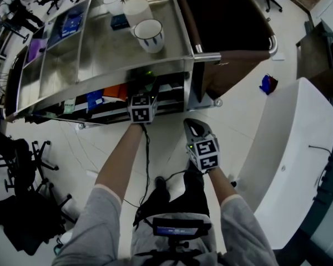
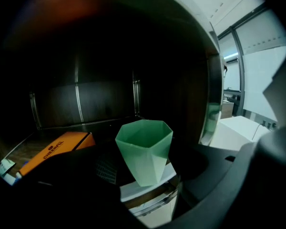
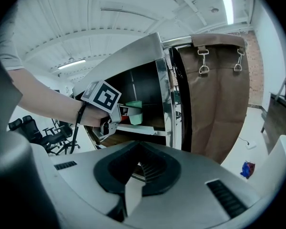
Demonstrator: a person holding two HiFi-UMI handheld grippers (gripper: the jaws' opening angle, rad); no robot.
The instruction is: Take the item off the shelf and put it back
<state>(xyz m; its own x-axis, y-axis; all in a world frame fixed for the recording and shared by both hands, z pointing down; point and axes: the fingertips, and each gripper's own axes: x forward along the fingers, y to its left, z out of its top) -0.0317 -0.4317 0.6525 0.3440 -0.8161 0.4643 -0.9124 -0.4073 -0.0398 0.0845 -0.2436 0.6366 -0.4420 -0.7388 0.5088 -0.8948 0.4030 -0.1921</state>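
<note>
A pale green faceted cup (image 2: 144, 149) stands on a white ledge inside the dark lower shelf of a metal cart (image 1: 100, 65). My left gripper (image 2: 152, 160) reaches into that shelf, one dark jaw on each side of the cup. The left pad sits close by the cup, and a strip of ledge shows between the cup and the right jaw. From the right gripper view the cup (image 3: 133, 112) shows just beyond the left gripper (image 3: 115, 113). My right gripper (image 3: 139, 149) hangs back outside the cart (image 1: 196, 128), jaws together, nothing in them.
An orange box (image 2: 55, 151) lies left of the cup on the shelf. White cups (image 1: 150, 35) stand on the cart top. A brown bag (image 3: 214, 94) hangs at the cart's right end. A white counter (image 1: 299, 148) is at right, office chairs (image 1: 22, 159) at left.
</note>
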